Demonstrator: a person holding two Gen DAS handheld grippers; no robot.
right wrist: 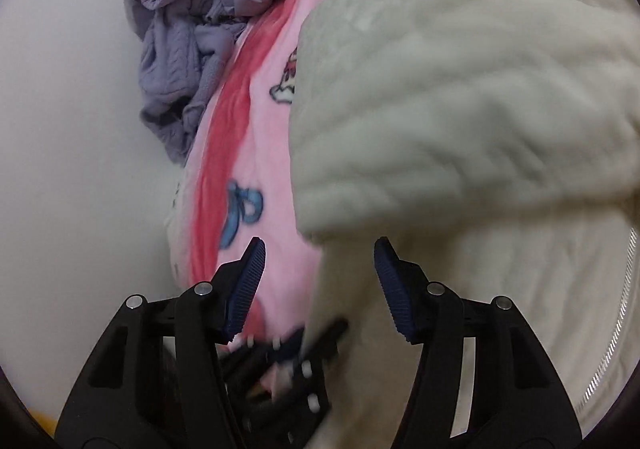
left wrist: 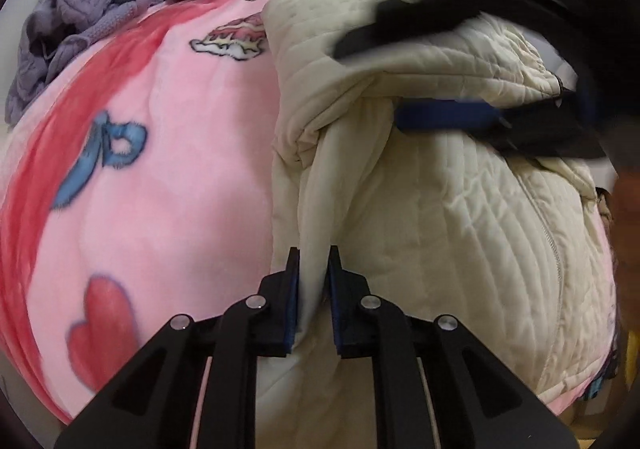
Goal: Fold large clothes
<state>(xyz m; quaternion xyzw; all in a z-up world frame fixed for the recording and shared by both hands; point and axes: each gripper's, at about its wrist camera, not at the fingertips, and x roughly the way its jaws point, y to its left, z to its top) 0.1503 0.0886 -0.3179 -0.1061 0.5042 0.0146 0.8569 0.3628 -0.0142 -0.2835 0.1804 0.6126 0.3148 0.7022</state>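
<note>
While the cream quilted jacket (left wrist: 460, 209) lies on the pink blanket (left wrist: 160, 189), left gripper (left wrist: 314, 269) pinches its edge fold to anchor it; right gripper (right wrist: 320, 281) hovers with jaws apart, gripping nothing.

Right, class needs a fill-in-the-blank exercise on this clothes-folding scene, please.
1. The left hand-held gripper is shut on the ____ jacket.
2. The jacket lies on a ____ blanket.
3. The heap of clothes at the blanket's far end is mostly ____.

Missing words: cream; pink; purple
</note>
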